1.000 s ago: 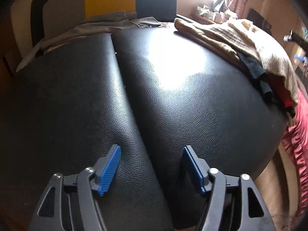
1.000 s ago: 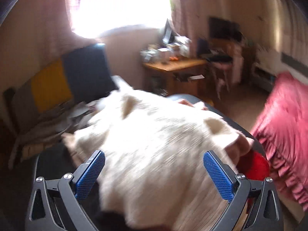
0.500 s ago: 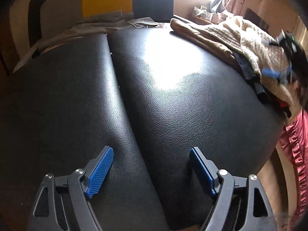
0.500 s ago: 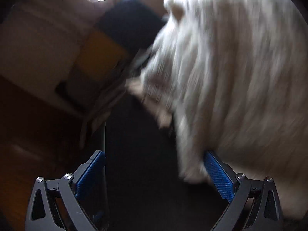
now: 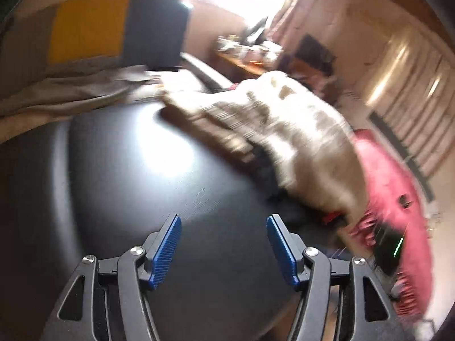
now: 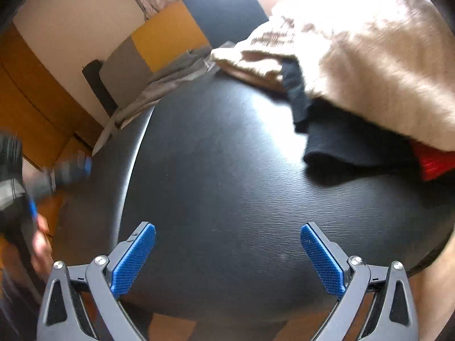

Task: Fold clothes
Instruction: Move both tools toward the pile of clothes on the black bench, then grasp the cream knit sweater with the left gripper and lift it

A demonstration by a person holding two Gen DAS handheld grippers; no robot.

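A pile of clothes lies on the right side of a black leather surface (image 5: 142, 193). A beige knit sweater (image 5: 298, 142) is on top, over a black garment (image 6: 341, 142) and a red one (image 6: 432, 162). The sweater also shows in the right wrist view (image 6: 369, 51). My left gripper (image 5: 223, 250) is open and empty over the bare leather, left of the pile. My right gripper (image 6: 227, 258) is open and empty above the leather's (image 6: 227, 184) front part, short of the pile. The left gripper shows blurred at the left edge of the right wrist view (image 6: 65, 170).
A grey cloth (image 5: 62, 99) lies at the far edge of the leather, below yellow and dark cushions (image 5: 88, 28). A pink ruffled fabric (image 5: 398, 199) hangs to the right. A cluttered wooden desk (image 5: 247, 62) stands by the bright window.
The left view has swung right and up toward the pile. The right gripper has pulled back from the sweater and now looks over the bare leather. Both stay open.
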